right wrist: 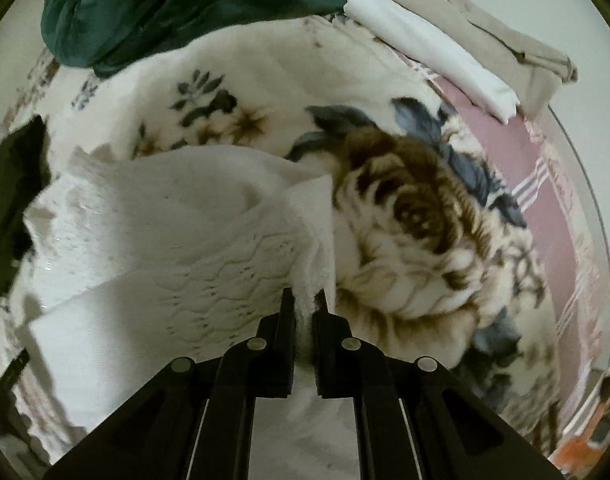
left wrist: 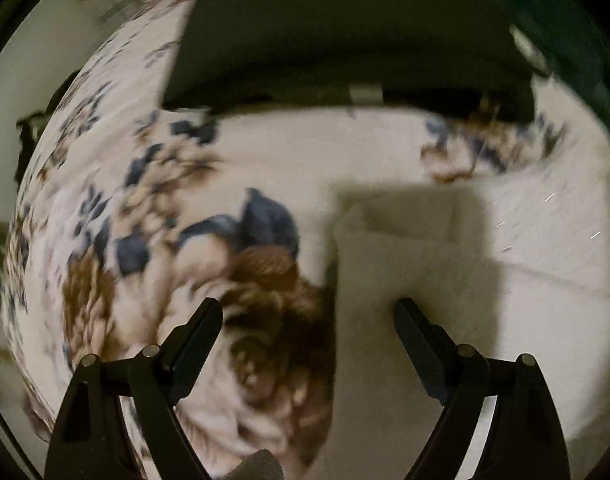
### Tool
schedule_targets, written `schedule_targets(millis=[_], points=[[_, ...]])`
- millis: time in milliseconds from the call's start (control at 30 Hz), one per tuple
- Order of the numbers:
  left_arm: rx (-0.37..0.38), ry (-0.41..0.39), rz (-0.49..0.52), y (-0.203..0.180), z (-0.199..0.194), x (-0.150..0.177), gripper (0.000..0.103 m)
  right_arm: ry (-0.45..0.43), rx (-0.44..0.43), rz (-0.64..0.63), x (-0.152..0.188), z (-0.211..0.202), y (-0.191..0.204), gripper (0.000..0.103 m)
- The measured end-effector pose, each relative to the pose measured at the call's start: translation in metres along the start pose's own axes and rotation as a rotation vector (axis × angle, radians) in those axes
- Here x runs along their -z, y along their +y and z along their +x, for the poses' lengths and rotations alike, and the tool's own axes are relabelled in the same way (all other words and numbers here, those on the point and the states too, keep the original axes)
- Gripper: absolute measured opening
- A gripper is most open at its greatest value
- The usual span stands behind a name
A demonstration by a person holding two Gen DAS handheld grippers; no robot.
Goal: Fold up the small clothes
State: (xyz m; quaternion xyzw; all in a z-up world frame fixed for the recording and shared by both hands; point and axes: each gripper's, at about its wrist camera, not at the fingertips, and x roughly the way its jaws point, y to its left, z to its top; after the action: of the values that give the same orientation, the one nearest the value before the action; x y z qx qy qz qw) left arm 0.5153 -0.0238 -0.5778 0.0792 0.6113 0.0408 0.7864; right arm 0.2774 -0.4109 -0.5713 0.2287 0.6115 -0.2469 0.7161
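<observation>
While a floral blanket [right wrist: 405, 208] covers the bed, with a green garment [right wrist: 153, 4] and folded clothes at its far edge, the right gripper [right wrist: 304, 304] pinches the white knit garment [right wrist: 177, 240] mid-blanket, and the left gripper [left wrist: 309, 312] hovers spread, holding nothing.

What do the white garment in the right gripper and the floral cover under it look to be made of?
White garment: looks like a soft matte knit, judging by its wavy openwork pattern and limp folds; the fibre is unclear. It is pinched in the right gripper. Floral cover: seems a plush fleece blanket, with fuzzy pile and soft-edged printed flowers.
</observation>
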Motion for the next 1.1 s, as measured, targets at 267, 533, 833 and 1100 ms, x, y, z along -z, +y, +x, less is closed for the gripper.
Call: schedule_targets(millis=[267, 533, 833, 1100], points=[[0.055, 0.015, -0.006, 0.011, 0.003, -0.005, 0.091, 0.081, 0.013, 0.04, -0.01, 0.011, -0.007, 0.035], [0.054, 0.028, 0.033, 0.003, 0.017, 0.009, 0.091, 0.084, -0.038, -0.084, -0.002, 0.004, 0.022, 0.053], [0.077, -0.053, -0.006, -0.005, -0.052, 0.031, 0.092, 0.243, -0.19, -0.058, -0.012, -0.006, -0.02, 0.055], [0.286, 0.064, 0.138, -0.16, -0.17, 0.173, 0.092, 0.331, -0.21, -0.139, -0.007, -0.082, -0.126, 0.055]])
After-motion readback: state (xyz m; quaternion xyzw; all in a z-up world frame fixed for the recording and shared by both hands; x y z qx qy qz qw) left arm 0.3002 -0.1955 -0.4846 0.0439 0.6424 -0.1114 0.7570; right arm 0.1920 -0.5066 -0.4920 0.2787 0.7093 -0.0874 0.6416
